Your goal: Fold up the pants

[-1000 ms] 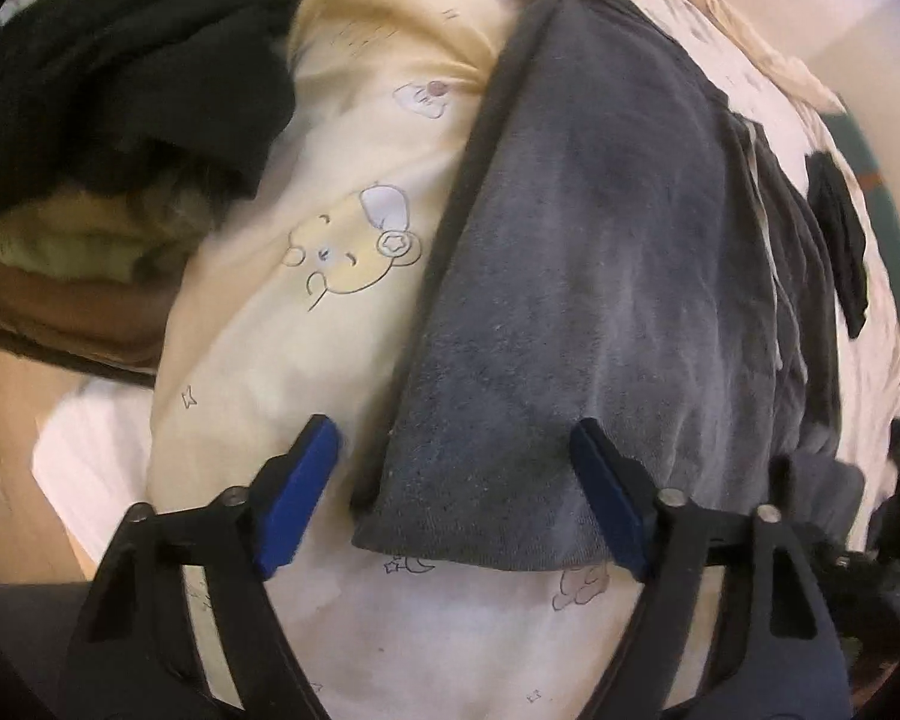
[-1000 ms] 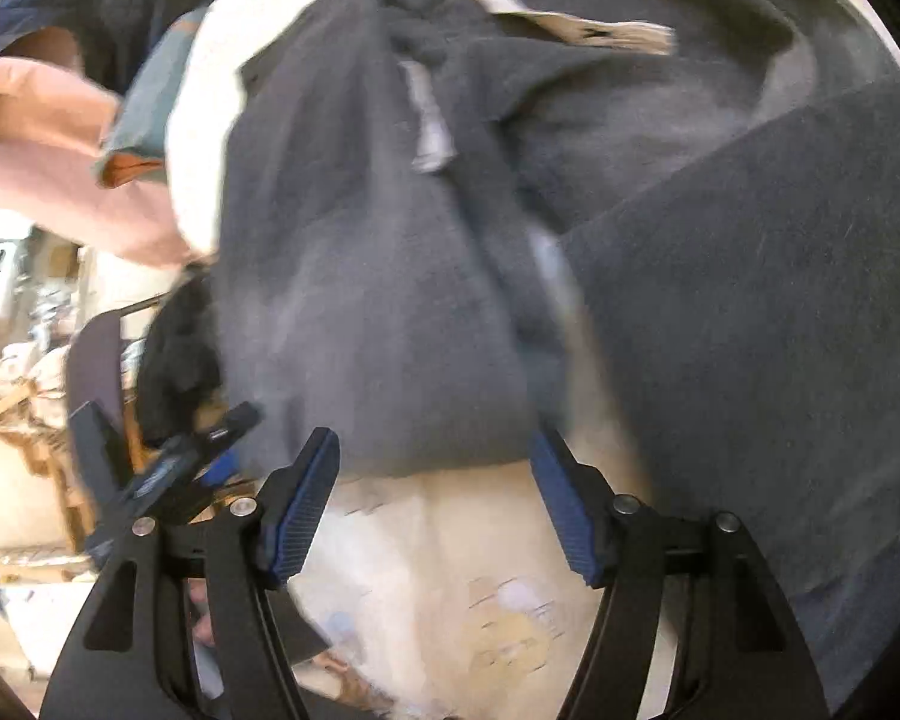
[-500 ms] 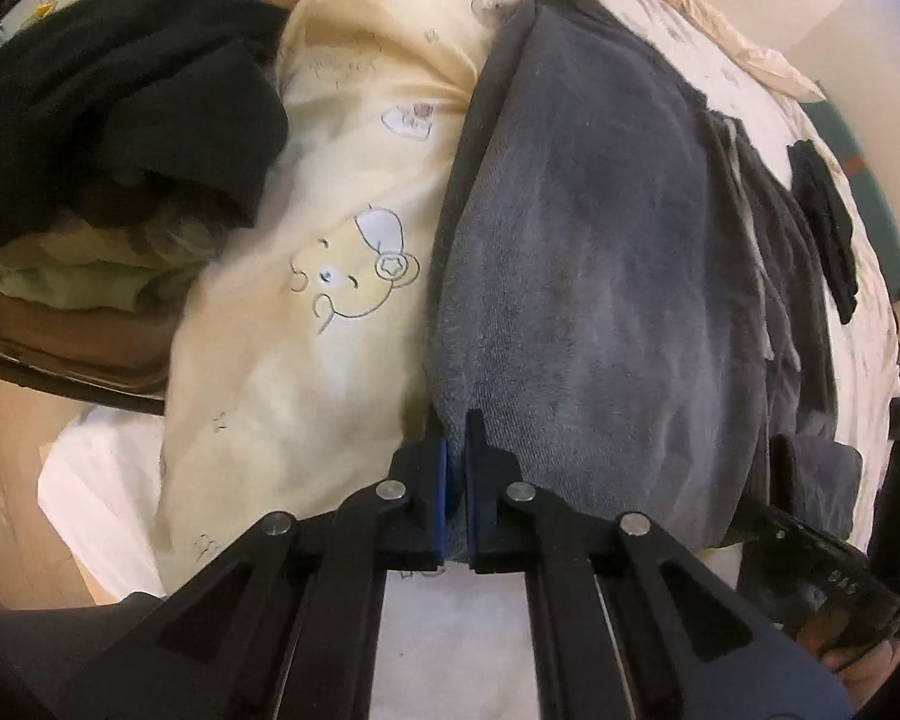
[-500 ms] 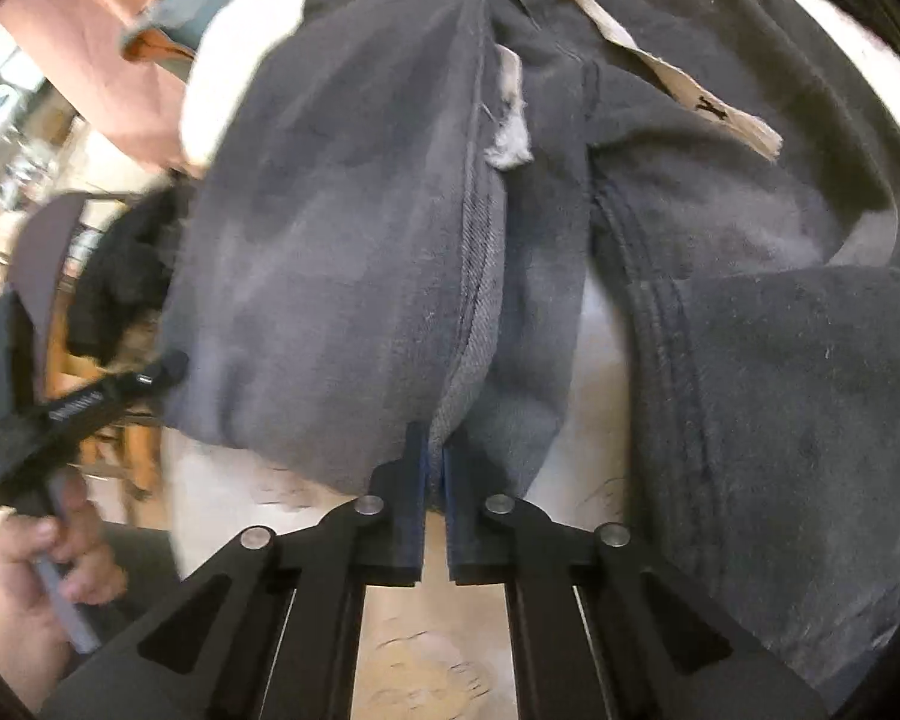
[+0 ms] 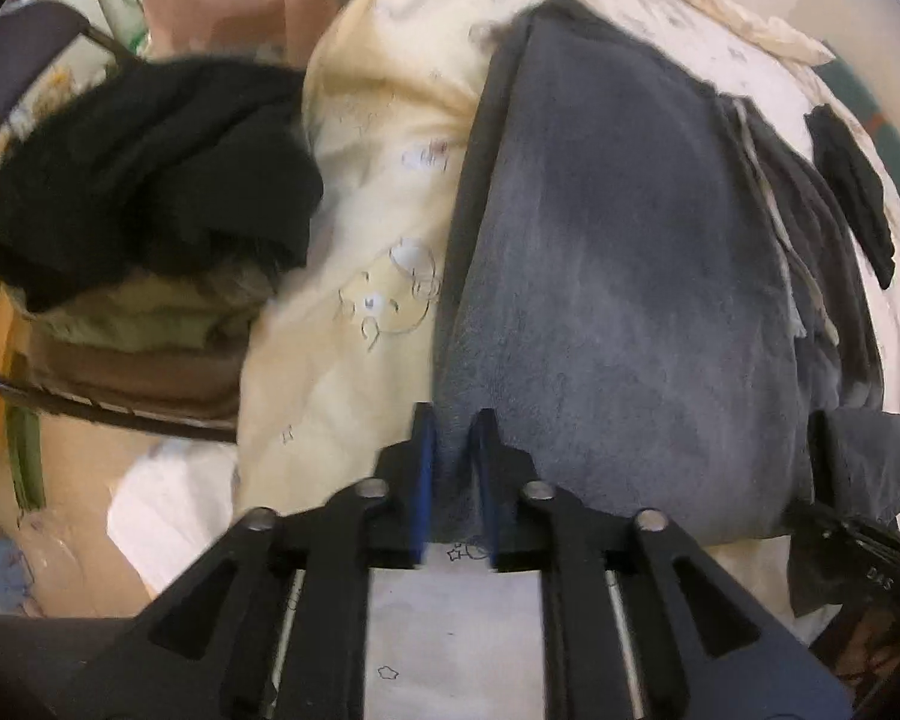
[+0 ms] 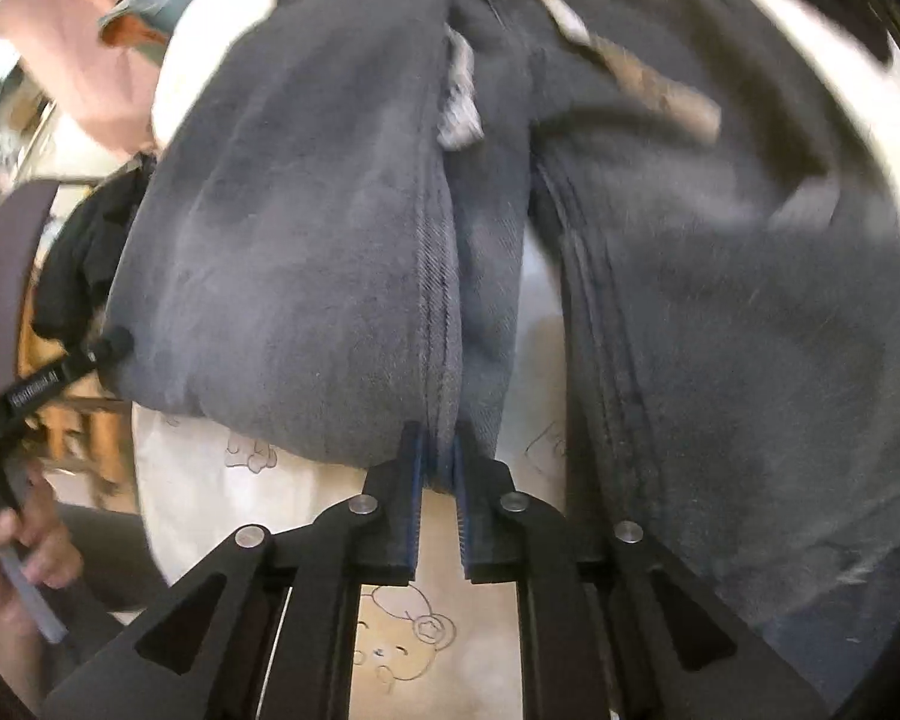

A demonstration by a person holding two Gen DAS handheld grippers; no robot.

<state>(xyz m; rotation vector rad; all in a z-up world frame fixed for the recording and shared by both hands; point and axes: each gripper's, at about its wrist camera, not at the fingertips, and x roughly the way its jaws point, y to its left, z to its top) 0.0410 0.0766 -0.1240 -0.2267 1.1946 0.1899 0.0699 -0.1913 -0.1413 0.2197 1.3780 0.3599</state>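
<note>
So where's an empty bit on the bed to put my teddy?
The bear-print sheet is bare in a strip between the grey pants and the black clothes pile, and along the near edge by the left gripper. The right side is crowded with pants folds and a black sock.

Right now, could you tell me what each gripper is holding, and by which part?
Both hold the grey pants. The left gripper pinches the near hem at its corner; the right gripper pinches the near edge at a seam, jaws slightly parted round the cloth.
</note>
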